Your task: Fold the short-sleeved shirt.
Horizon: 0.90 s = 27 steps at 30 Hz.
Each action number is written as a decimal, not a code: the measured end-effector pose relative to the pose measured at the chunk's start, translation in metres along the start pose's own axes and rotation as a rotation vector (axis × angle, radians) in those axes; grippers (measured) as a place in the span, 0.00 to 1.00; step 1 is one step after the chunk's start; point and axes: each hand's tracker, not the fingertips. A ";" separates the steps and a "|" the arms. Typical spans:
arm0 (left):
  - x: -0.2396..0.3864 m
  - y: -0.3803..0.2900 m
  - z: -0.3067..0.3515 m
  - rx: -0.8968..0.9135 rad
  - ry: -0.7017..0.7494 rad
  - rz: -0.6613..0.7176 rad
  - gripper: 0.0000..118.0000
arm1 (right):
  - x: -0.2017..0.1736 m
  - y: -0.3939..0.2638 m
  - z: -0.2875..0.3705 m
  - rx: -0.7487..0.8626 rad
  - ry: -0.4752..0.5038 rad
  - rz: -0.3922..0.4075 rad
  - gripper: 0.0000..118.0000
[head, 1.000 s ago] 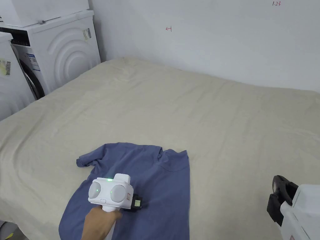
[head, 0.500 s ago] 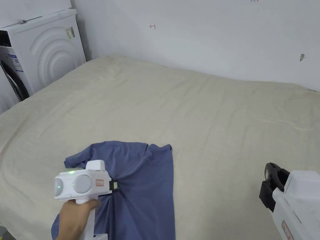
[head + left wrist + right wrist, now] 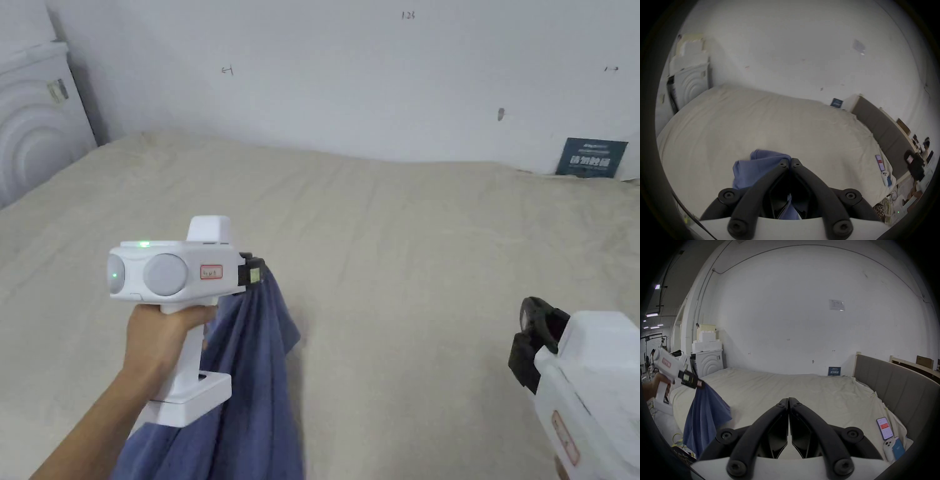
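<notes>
The blue short-sleeved shirt point(image 3: 256, 375) hangs in long folds from my left gripper point(image 3: 257, 275), lifted off the beige bed point(image 3: 406, 237). In the left gripper view the jaws meet at the tip point(image 3: 789, 160) with blue shirt point(image 3: 756, 168) cloth pinched between them and bunched to their left. The right gripper view has the shirt point(image 3: 705, 415) dangling from the left gripper point(image 3: 700, 384) at far left. My right gripper point(image 3: 531, 340) hovers low at the right, apart from the shirt; its jaws point(image 3: 788, 400) are pressed together with nothing between them.
A white washing machine point(image 3: 31, 125) stands at the bed's far left corner. A grey padded headboard point(image 3: 893, 382) runs along the right side. Two phones point(image 3: 885, 428) lie on the sheet near it. A dark sign point(image 3: 590, 157) leans on the white wall.
My left gripper closed on the shirt's middle and raised it off the bed, so the cloth now hangs. The head camera swung right. The right gripper stayed low at the right.
</notes>
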 end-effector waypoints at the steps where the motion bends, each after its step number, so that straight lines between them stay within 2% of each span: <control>1: 0.014 0.008 -0.001 0.014 -0.019 -0.027 0.00 | 0.006 0.001 0.003 0.003 -0.013 -0.001 0.00; 9: 0.126 0.052 -0.005 0.085 -0.197 -0.191 0.00 | 0.053 0.014 0.035 0.049 -0.135 -0.010 0.00; 16: 0.204 0.063 -0.011 0.105 -0.344 -0.265 0.00 | 0.083 0.018 0.058 0.061 -0.219 -0.014 0.00; 23: 0.238 0.027 -0.039 0.044 -0.465 -0.302 0.00 | 0.101 0.012 0.068 0.051 -0.269 -0.022 0.00; 27: 0.245 -0.024 -0.076 -0.085 -0.454 -0.330 0.00 | 0.100 0.008 0.071 0.037 -0.279 -0.028 0.00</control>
